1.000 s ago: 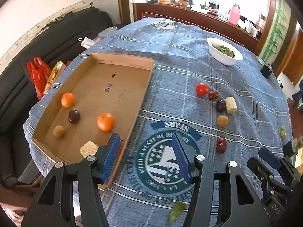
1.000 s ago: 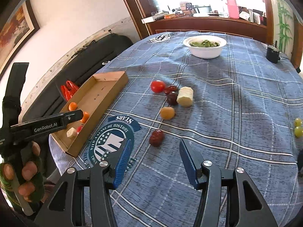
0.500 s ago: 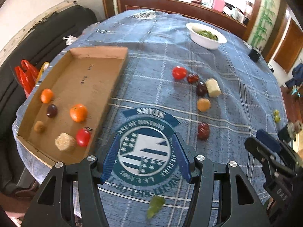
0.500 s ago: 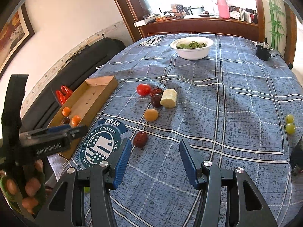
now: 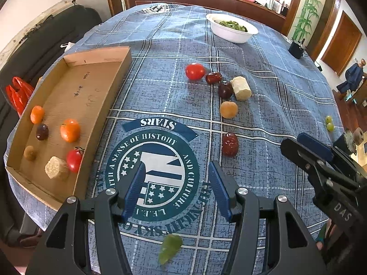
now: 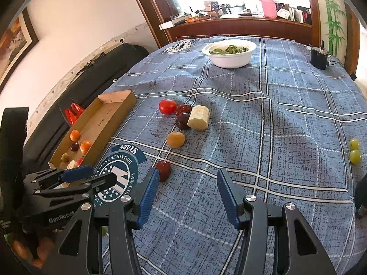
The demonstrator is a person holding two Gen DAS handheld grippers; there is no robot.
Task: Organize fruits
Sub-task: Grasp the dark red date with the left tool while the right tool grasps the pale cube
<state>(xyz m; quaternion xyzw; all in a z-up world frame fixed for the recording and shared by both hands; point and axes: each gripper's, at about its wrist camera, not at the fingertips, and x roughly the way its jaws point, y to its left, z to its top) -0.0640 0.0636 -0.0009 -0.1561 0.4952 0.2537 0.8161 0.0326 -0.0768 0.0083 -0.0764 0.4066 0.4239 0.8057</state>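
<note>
A shallow cardboard tray lies at the table's left edge and holds several fruits, among them an orange and a small tomato. Loose on the blue cloth lie a red tomato, a dark plum, a pale cut chunk, a tan round fruit and a dark red date. My left gripper hangs open and empty over the round emblem. My right gripper is open and empty, its left finger close beside the date.
A white bowl of greens stands at the far side. Two green grapes lie at the right, a green leaf piece near the front edge. A small black device sits far right; a dark sofa flanks the left edge.
The left gripper has swung right, from over the tray's edge to over the emblem; a red tomato now lies in the tray. The right gripper has drifted slightly toward the date.
</note>
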